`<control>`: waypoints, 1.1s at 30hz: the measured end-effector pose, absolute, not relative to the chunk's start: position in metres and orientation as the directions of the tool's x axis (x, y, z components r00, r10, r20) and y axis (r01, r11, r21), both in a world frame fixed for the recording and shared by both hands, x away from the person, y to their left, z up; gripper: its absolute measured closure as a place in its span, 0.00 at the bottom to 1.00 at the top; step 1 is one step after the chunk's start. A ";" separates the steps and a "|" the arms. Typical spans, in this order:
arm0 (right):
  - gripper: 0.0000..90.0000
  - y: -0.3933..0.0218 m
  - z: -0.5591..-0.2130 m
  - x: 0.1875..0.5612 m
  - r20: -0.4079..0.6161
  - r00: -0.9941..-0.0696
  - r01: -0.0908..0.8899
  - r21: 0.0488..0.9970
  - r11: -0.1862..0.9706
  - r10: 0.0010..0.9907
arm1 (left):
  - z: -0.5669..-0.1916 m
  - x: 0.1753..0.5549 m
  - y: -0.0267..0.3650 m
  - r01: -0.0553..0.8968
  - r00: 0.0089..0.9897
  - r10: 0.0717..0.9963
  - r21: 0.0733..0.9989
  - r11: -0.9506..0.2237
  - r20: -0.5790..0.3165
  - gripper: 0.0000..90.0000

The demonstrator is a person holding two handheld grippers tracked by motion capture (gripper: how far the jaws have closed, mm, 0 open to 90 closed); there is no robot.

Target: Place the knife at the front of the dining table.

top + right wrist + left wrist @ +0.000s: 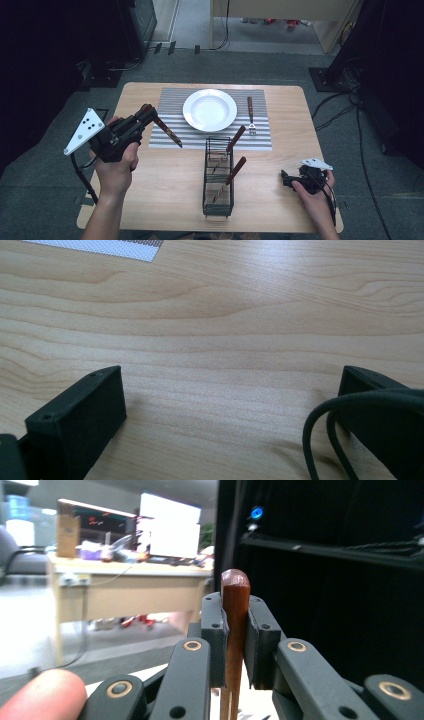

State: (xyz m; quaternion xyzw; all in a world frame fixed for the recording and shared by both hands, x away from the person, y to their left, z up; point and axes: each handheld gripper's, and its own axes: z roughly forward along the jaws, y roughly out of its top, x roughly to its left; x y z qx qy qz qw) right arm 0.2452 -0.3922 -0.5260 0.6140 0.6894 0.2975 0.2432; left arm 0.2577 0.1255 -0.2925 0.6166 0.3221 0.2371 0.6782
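Room: we see a dim floor with cables around a wooden table; a lit desk stands far off in the left gripper view.
Landmark: we take the plate, white and empty, on the striped mat.
Knife: we see the left gripper clamped on a wooden-handled knife, left of the plate and lifted off the table; its long axis slants, far end toward the rack, handle end poking up between the jaws.
Fork: we find a fork flat just right of the plate, tines toward us.
Rack: a wire rack sits on our side of the plate, with two wooden-handled pieces leaning up and right.
Right gripper: the right gripper rests low on the table, far right of the rack, jaws wide and empty.
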 end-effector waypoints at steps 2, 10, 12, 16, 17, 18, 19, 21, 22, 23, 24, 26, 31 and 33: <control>0.00 -0.392 -0.526 0.245 0.030 -0.128 0.702 0.709 0.069 0.991 | -0.295 0.260 0.126 0.076 0.667 0.732 0.990 0.116 -0.137 0.91; 0.00 -0.392 -0.526 0.245 0.031 -0.128 0.703 0.708 0.069 0.991 | -0.321 0.288 0.129 0.142 0.568 0.811 0.987 0.074 -0.143 0.91; 0.00 -0.392 -0.526 0.245 0.029 -0.130 0.702 0.709 0.071 0.991 | -0.331 0.298 0.129 0.160 0.520 0.845 0.986 0.046 -0.124 0.91; 0.00 -0.392 -0.526 0.245 0.030 -0.131 0.702 0.709 0.071 0.991 | -0.342 0.313 0.130 0.198 0.482 0.867 0.980 0.035 -0.129 0.92; 0.00 -0.392 -0.526 0.245 0.031 -0.133 0.702 0.709 0.072 0.991 | -0.347 0.319 0.130 0.216 0.468 0.875 0.976 0.026 -0.127 0.92; 0.00 -0.392 -0.526 0.245 0.028 -0.138 0.700 0.710 0.077 0.990 | -0.357 0.331 0.127 0.251 0.451 0.883 0.968 0.016 -0.131 0.92; 0.00 -0.392 -0.526 0.245 0.028 -0.138 0.700 0.710 0.077 0.990 | -0.357 0.331 0.127 0.251 0.451 0.883 0.968 0.016 -0.131 0.92; 0.00 -0.392 -0.526 0.245 0.029 -0.138 0.700 0.710 0.077 0.990 | -0.370 0.344 0.122 0.292 0.444 0.887 0.956 -0.009 -0.127 0.92; 0.00 -0.392 -0.526 0.245 0.030 -0.139 0.700 0.710 0.077 0.990 | -0.374 0.347 0.120 0.305 0.443 0.887 0.952 -0.017 -0.127 0.92; 0.00 -0.392 -0.526 0.245 0.030 -0.139 0.700 0.710 0.077 0.990 | -0.378 0.351 0.117 0.319 0.439 0.891 0.947 -0.033 -0.116 0.92; 0.00 -0.392 -0.526 0.245 0.029 -0.141 0.699 0.710 0.079 0.990 | -0.382 0.355 0.115 0.331 0.435 0.893 0.943 -0.043 -0.112 0.92; 0.00 -0.392 -0.526 0.245 0.029 -0.145 0.699 0.710 0.081 0.989 | -0.387 0.362 0.113 0.348 0.429 0.896 0.936 -0.045 -0.116 0.92; 0.00 -0.392 -0.526 0.245 0.031 -0.147 0.699 0.711 0.082 0.989 | -0.394 0.373 0.108 0.349 0.409 0.905 0.936 -0.039 -0.115 0.92; 0.00 -0.392 -0.526 0.245 0.031 -0.148 0.699 0.711 0.083 0.988 | -0.396 0.379 0.105 0.347 0.393 0.912 0.938 -0.028 -0.118 0.91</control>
